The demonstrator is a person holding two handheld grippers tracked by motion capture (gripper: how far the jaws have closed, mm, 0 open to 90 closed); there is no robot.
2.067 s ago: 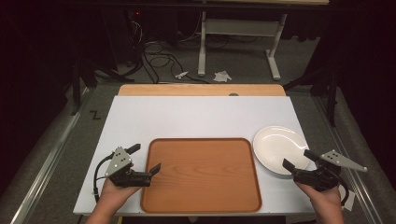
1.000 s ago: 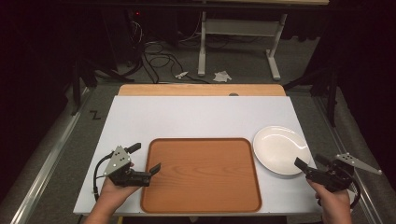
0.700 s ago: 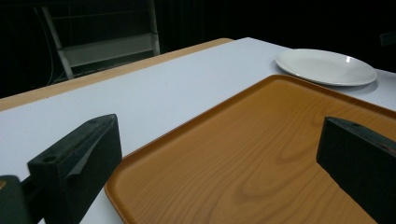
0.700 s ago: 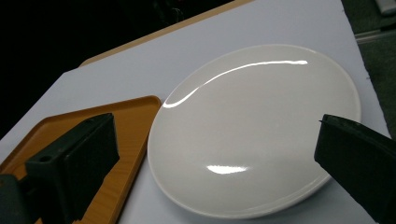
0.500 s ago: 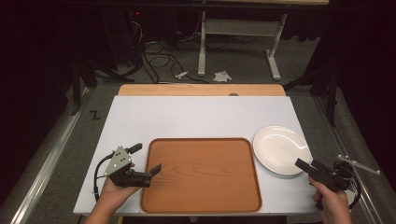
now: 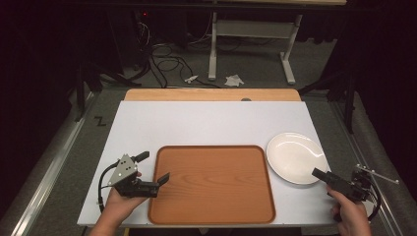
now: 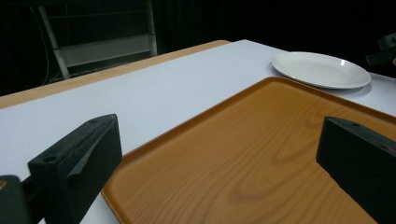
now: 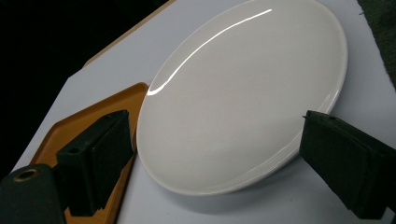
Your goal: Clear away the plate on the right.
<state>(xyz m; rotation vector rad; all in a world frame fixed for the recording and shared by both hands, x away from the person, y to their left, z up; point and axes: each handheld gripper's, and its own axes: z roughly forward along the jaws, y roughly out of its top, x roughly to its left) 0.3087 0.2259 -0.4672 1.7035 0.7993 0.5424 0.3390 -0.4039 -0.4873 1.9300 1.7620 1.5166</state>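
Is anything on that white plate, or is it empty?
Empty. The white plate shows only a bare glossy surface with a streak of reflected light, and it looks just as bare in the high view.

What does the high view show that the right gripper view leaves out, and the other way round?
High view alone: the left gripper with fingers spread over the tray's left edge, both hands, the floor with cables. Right gripper view alone: a close look at the plate's near rim between the right gripper's open fingers. Both: the white plate beside the wooden tray.
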